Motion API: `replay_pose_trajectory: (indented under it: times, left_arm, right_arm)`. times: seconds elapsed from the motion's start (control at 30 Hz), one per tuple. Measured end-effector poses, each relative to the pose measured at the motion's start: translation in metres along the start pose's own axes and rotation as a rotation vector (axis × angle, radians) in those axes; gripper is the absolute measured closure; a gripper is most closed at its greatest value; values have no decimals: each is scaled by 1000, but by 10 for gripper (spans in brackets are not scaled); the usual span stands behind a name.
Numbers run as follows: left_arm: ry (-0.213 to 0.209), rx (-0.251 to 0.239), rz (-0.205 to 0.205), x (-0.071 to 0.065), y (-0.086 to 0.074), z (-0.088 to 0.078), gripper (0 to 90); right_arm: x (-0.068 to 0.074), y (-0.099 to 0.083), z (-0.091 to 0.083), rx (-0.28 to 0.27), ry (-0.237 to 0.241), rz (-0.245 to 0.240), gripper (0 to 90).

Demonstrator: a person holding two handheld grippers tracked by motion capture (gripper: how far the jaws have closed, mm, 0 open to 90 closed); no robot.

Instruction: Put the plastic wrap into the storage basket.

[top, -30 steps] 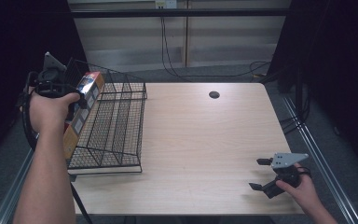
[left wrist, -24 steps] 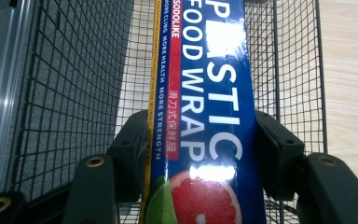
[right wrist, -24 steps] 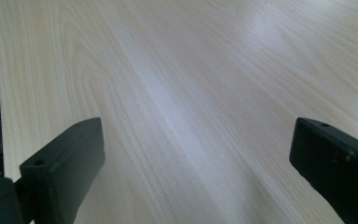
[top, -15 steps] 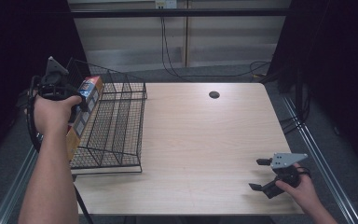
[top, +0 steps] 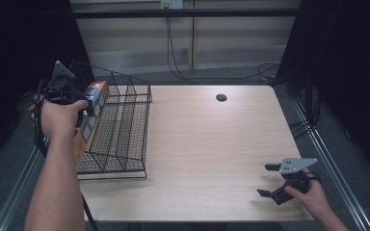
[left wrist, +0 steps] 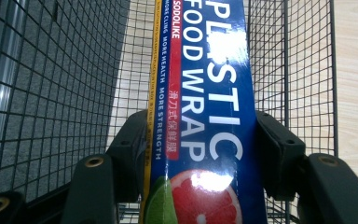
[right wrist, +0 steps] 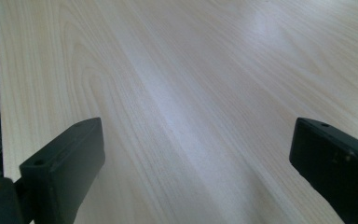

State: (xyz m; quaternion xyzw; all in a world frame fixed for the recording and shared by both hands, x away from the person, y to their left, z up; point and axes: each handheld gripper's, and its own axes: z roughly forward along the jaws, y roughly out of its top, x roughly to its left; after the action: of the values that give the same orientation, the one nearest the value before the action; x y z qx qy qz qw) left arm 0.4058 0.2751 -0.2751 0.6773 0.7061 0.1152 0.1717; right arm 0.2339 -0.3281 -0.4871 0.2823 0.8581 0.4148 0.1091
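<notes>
One box was in play: a long plastic food wrap box (top: 87,122), held by the left gripper (top: 77,103) at the left edge of the table (top: 212,144). In the left gripper view the two black jaws were clenched on the box's narrow sides, pads pressed flat against the blue carton (left wrist: 209,116) near its grapefruit-printed end. The box ran lengthwise away from the gripper, down along the left side of the black wire rack (top: 120,130); rack mesh (left wrist: 60,84) showed on both sides of it, with bare wood visible through the wires. Whether the far end of the box touched the rack floor could not be told.

Compared with one second earlier, the left hand (top: 60,118) sat slightly farther right and lower in the high view, closer over the rack's left wall; the box had come along with it and kept its tilt. The grip looked unchanged. The rack itself had not shifted.

Middle of the table: bare, apart from the dark round hole (top: 221,97) near the far edge, same as before.

Right side: the right gripper (top: 270,180) rested near the front right corner, jaws released and wide apart, nothing between them but tabletop (right wrist: 191,93). The right hand (top: 308,192) showed no change of place from the earlier frames.
</notes>
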Motion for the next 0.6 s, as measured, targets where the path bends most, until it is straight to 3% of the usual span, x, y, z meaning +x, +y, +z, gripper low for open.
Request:
replay_pose_trajectory:
  times: [0.6]
  left_arm:
    - [6,4,-34,1,2,6,422]
  right_arm:
    - [0,-1,1,-1,8,4,32]
